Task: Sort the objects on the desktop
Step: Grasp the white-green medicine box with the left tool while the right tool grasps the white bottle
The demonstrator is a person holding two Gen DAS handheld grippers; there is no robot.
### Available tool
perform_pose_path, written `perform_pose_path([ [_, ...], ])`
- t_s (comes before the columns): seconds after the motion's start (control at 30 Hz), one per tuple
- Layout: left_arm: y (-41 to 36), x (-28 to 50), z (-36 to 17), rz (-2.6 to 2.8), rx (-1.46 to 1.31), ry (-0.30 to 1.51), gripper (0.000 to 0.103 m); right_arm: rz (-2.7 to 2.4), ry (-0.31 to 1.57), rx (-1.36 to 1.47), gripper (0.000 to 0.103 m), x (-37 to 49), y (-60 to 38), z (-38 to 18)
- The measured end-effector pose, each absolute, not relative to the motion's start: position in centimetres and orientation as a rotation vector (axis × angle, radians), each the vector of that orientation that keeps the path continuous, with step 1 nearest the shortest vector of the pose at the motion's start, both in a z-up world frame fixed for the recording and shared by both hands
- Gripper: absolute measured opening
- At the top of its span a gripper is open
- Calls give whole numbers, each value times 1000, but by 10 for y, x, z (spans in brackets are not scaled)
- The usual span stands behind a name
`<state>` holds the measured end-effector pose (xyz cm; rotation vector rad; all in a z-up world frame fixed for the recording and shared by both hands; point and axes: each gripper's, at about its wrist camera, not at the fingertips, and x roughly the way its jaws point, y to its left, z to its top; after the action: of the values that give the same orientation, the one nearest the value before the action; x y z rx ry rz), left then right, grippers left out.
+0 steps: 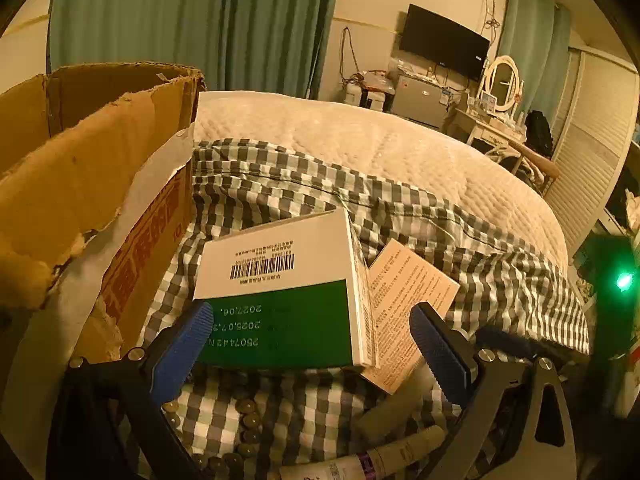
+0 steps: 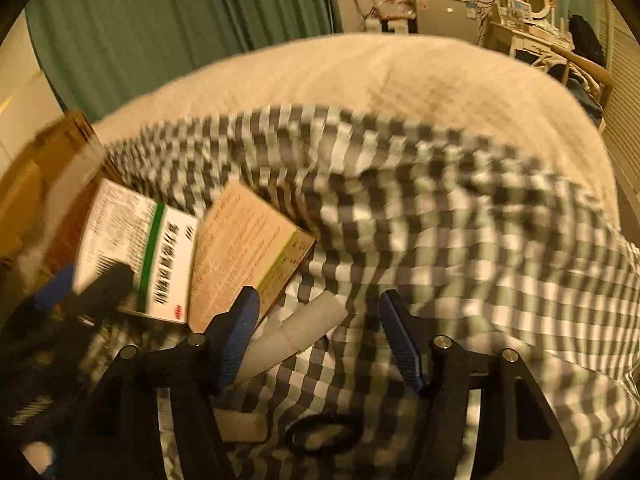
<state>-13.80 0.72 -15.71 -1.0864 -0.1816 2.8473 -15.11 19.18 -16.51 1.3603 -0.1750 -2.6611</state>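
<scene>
I am holding my left gripper [image 1: 310,340] apart around the green-and-white medicine box [image 1: 280,292] lying on the checked bedsheet [image 1: 460,240]. My right gripper [image 2: 316,320] is standing apart over a pale tube [image 2: 296,332], not gripping it.

Gripper: left gripper [image 1: 310,330] with blue pads [image 1: 186,342] spread wide; the box lies between them, pads not pressing it
Box: green-and-white box [image 1: 280,292], barcode side up; lies on the checked cloth [image 1: 400,208]
Leaflet: tan printed carton [image 1: 404,292] just right of the box, partly under its edge
Carton: torn cardboard carton [image 1: 92,168] at left, touching the cloth
Tubes: pale tubes [image 1: 400,444] low in view, by the right finger
Bed: cream mattress [image 1: 360,140] beyond the cloth
</scene>
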Motion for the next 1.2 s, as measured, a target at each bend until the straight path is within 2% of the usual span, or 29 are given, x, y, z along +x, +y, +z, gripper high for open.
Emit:
perform_pose_path([
  [0.17,18,-149,-173,2896,-1126,-4,103,-2647,-113,1451,59,-160,184,-189],
  [0.27,23,-153,-183,2927,-1141,91,103,-2657,-38,1452,39,-158,176,-194],
  [0.4,22,-152,-183,2910,-1144,118,103,-2672,-44,1424,31,-150,179,-192],
  [0.53,28,-142,-184,2853,-1147,284,103,-2691,-127,1379,16,-141,191,-182],
  [0.63,27,-131,-182,2815,-1158,347,103,-2693,-169,1343,14,-133,198,-171],
  [0.8,23,-117,-180,2760,-1193,350,103,-2707,-224,1268,13,-114,209,-149],
  [0.97,24,-107,-182,2741,-1240,427,103,-2794,-183,1123,13,-94,216,-112],
  [1.2,-7,-80,-162,2646,-1242,118,103,-2878,-203,953,13,-87,227,-68],
])
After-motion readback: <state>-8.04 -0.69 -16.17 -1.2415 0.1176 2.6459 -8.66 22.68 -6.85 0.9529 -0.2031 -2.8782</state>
